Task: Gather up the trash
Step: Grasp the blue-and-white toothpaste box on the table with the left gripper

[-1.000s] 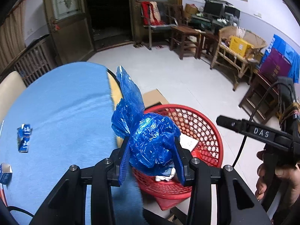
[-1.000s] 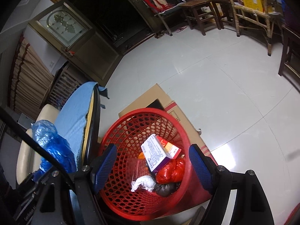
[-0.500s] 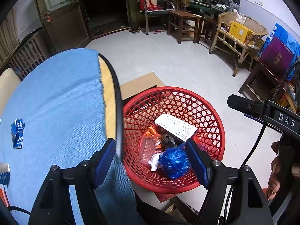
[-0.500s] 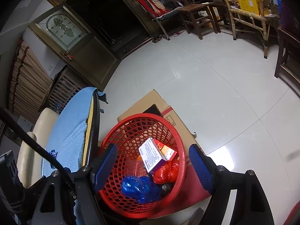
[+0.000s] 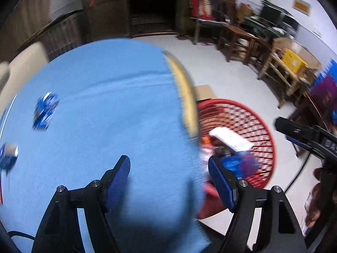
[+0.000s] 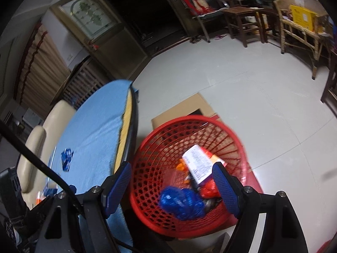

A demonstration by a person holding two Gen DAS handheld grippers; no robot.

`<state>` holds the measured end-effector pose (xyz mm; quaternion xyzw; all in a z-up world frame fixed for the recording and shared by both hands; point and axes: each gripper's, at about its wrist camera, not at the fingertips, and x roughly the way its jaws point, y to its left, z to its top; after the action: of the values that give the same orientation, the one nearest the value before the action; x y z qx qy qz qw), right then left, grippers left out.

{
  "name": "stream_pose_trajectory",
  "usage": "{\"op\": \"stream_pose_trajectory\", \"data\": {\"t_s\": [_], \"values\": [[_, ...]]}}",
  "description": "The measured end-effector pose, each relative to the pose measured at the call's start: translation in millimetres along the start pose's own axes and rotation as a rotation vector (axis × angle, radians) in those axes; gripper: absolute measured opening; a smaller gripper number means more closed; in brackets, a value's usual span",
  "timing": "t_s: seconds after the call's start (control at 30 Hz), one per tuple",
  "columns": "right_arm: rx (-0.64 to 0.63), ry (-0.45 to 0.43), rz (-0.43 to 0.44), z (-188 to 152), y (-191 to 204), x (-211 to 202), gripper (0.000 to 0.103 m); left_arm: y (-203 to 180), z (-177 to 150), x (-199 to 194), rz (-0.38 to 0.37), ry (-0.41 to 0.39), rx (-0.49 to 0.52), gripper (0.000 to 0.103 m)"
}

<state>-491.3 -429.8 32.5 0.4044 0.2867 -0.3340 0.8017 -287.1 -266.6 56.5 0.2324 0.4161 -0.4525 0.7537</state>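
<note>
While both hand-held grippers gape empty, only right wrist shows the blue bag (image 6: 182,203) clearly.

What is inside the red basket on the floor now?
The red basket holds a crumpled blue plastic bag, a white printed box, a red bag and orange wrappers. Whatever lies under them, at the bottom, is covered.

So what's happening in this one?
A person with a gripper in each hand is clearing trash off a blue-covered table into a red basket on the floor. A blue bag lies in the basket. Both the left gripper and right gripper are open and empty. Blue wrappers remain on the table.
</note>
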Motion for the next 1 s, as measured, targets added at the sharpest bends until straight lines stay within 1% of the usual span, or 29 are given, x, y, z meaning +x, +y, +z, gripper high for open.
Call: {"op": "stream_pose_trajectory", "data": {"t_s": [0.07,0.13,0.23,0.37,0.43,0.47,0.53,0.6,0.7,0.9,1.0], "values": [[-0.030,0.020,0.006,-4,13,6,0.082,25,-9,0,0.019,0.003,-0.051,0.077],[-0.056,0.035,0.014,-7,25,11,0.082,59,-19,-2,0.048,0.003,-0.124,0.077],[-0.095,0.055,0.024,-13,42,19,0.082,111,-32,-9,0.113,-0.003,-0.253,0.077],[-0.140,0.091,0.034,-21,64,33,0.082,179,-42,-26,0.197,-0.049,-0.422,0.077],[-0.162,0.105,0.039,-24,74,38,0.082,221,-45,-38,0.262,-0.077,-0.515,0.077],[-0.172,0.110,0.041,-26,79,41,0.082,233,-46,-41,0.281,-0.082,-0.545,0.077],[-0.183,0.119,0.043,-28,84,44,0.082,271,-48,-50,0.335,-0.108,-0.647,0.077],[-0.188,0.128,0.042,-29,89,48,0.082,294,-50,-52,0.361,-0.125,-0.697,0.077],[-0.191,0.143,0.039,-30,92,54,0.082,317,-48,-45,0.369,-0.119,-0.686,0.077],[-0.191,0.157,0.026,-27,92,62,0.082,328,-42,-31,0.419,-0.098,-0.572,0.078],[-0.183,0.171,0.019,-25,91,68,0.082,335,-43,-26,0.436,-0.093,-0.558,0.078]]}}
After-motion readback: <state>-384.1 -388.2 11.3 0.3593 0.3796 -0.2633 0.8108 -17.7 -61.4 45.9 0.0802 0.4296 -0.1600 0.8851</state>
